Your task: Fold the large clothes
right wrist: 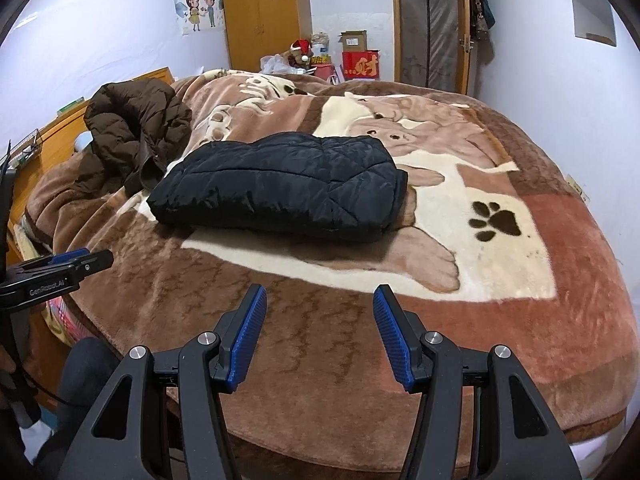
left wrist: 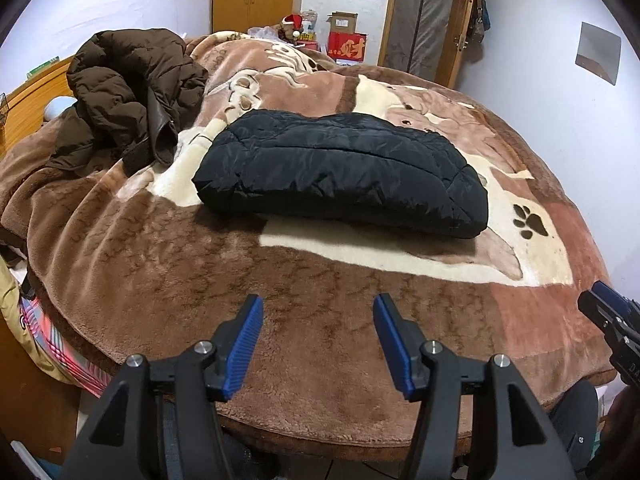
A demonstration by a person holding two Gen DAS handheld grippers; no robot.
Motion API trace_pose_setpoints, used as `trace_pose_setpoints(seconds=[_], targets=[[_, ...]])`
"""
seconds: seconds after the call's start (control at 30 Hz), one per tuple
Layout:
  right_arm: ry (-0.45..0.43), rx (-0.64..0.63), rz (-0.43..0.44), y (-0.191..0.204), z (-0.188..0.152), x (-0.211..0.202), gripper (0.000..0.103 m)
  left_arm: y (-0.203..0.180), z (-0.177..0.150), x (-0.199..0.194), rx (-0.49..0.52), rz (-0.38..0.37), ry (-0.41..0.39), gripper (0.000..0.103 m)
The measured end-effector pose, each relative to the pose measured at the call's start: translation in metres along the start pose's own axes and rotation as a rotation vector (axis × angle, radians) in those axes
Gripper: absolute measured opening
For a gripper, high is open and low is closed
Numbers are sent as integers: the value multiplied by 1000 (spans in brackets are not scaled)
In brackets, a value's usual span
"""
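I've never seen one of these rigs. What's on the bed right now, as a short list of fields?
surface: bed under a brown plush blanket with paw prints
folded item: black quilted jacket, a neat bundle mid-bed
unfolded item: brown puffer coat, heaped behind the black one on its left
left claw: open, empty, above the blanket's near edge
right claw: open, empty, likewise short of the jacket
contact: neither claw touches clothing

Paw-print blanket (right wrist: pixel 500 320), wardrobe (right wrist: pixel 264 16), red box (right wrist: pixel 360 65).

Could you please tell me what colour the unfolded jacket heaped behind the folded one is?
Dark brown jacket, clearest in the left wrist view.
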State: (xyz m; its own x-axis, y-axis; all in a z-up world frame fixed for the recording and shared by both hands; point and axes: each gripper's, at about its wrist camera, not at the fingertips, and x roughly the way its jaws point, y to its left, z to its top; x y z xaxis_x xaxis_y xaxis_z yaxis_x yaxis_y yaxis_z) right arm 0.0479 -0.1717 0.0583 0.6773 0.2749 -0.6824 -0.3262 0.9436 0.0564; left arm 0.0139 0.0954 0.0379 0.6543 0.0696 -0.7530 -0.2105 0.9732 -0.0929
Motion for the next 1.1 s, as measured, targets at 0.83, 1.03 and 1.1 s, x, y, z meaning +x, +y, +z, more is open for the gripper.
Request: trace_pose_setpoints(seconds=[0.83,1.03,1.1], targets=[[55,-30,22,13,-3,17,56,10,-1,8,-10,2,10,59],[59,-32,22,13,-3,19,56,9,-1,10,-18,-6,15,59],[61,-30,23,14,-4,19,56,8,-2,10,-18,-5,15,59]])
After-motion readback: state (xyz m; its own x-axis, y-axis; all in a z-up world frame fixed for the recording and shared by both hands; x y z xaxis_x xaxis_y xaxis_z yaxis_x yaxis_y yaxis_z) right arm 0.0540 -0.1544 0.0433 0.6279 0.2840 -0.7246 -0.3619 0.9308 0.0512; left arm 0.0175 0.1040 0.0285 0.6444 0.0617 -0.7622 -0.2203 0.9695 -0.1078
